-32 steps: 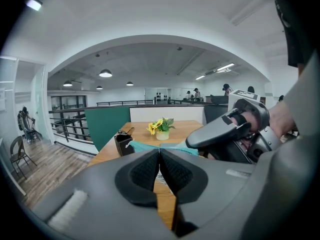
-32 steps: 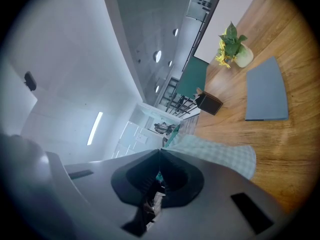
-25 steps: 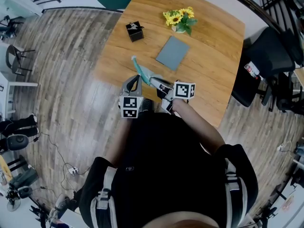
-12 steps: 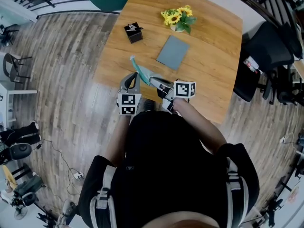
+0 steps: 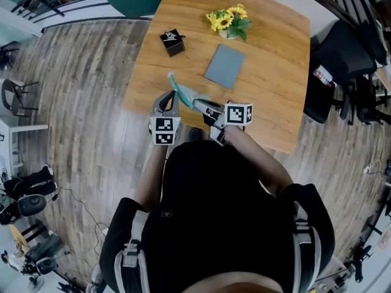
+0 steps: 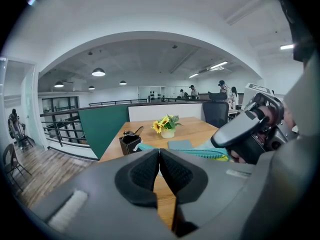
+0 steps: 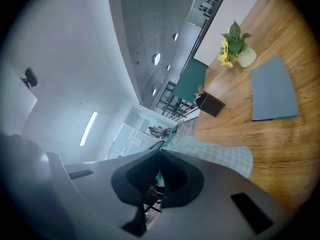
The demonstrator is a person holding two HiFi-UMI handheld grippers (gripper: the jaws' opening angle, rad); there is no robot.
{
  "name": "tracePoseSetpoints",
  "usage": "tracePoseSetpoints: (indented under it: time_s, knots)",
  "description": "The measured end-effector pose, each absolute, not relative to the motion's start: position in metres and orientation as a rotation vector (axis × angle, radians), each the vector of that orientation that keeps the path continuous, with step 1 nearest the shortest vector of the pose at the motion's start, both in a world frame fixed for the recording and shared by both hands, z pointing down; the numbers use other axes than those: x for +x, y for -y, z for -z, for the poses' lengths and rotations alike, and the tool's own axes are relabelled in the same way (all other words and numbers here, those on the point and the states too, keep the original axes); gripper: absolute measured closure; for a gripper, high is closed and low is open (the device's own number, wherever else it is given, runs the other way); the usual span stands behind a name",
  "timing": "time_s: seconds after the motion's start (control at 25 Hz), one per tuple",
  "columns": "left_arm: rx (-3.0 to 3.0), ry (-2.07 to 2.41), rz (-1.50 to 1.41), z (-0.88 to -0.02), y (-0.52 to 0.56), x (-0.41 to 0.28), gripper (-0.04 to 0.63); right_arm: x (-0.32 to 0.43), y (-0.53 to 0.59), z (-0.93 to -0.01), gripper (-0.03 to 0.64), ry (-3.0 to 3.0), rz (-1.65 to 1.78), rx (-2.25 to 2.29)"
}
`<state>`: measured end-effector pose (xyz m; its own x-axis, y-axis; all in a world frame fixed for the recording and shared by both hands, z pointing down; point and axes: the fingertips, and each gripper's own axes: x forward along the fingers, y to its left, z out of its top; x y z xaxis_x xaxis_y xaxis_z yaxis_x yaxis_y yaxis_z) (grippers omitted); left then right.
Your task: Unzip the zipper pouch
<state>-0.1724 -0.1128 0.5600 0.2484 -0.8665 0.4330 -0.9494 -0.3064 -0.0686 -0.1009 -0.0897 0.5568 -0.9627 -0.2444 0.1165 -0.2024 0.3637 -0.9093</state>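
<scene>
The left gripper (image 5: 168, 100) creeps forward over the desk's (image 5: 269, 102) near edge beside the zipper pouch (image 5: 183, 94), drawing slightly farther from the right gripper (image 5: 199, 106).

We note bright, even indoor light from ceiling lamps (image 6: 98, 72); table (image 5: 275, 72) shows soft glare. Fisheye bend at edges, w/ dark corners in gripper views.
</scene>
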Motion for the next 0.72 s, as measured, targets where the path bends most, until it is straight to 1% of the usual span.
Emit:
tracePoseSetpoints:
  time_s: [0.36,0.72]
  knots:
    - [2.338,1.687,-0.625,-0.565,0.125,-0.201,0.591,-0.117,0.091,-0.563,0.609,-2.534,1.705,-0.438]
    - [2.364,1.681,-0.641,-0.568,0.138,-0.214,0.589,-0.130,0.101,-0.564,0.609,-2.510,1.704,-0.433]
